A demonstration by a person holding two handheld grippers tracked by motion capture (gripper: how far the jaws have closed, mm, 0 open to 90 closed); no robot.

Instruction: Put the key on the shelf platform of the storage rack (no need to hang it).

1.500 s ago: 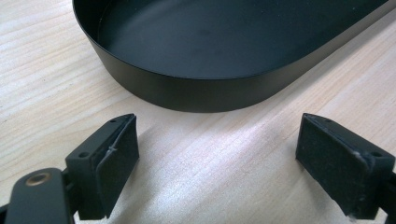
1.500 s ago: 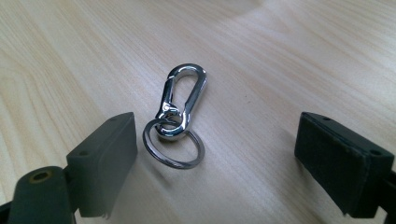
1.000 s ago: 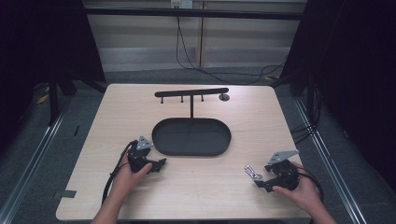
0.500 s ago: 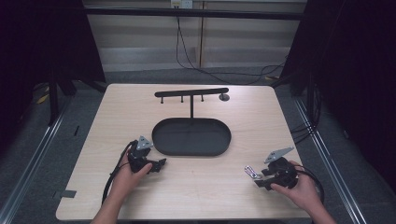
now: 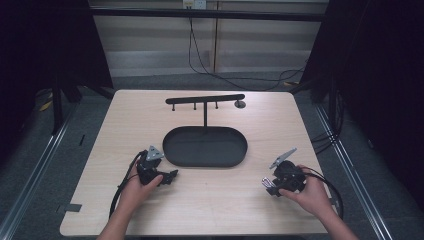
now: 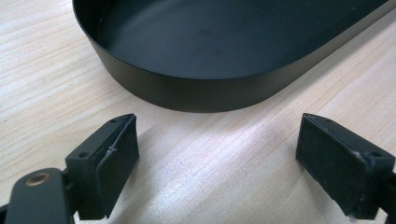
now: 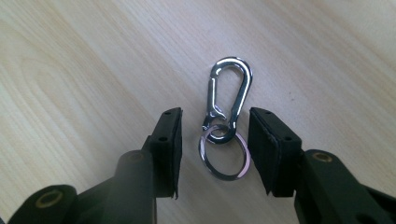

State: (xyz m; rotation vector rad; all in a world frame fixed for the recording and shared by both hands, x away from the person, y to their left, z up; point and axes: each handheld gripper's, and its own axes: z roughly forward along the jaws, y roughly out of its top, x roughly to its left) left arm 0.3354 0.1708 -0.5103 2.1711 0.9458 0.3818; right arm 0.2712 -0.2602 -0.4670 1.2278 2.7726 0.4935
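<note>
Hands came in from the near edge of the worktop [image 5: 210, 210], each holding a tool. The right tool [image 7: 215, 135] sat near the near right corner, its jaws narrowed partway and set to either side of a silver carabiner clip [image 7: 229, 93] with a key ring [image 7: 224, 156] linked to its lower end. The clip and ring lay flat on the wood between the pads [image 7: 268, 149]; whether the pads touched the metal could not be told, though a gap showed on the left side. In the high view the right tool [image 5: 272, 184] pointed toward the left, with the right hand [image 5: 310, 192] behind it.

The left tool [image 5: 170, 176] rested nearer the near left corner, held by the left hand [image 5: 135, 190], its jaws spread wide and holding nothing. In the left gripper view the left tool [image 6: 217, 158] faced bare wood, with the curved wall of a black oval tray [image 6: 205, 88] just beyond.

The tray [image 5: 205, 161] lay at the middle of the worktop. Behind it, toward the far edge, stood a black T-shaped stand [image 5: 205, 100] with small pegs hanging under its crossbar.
</note>
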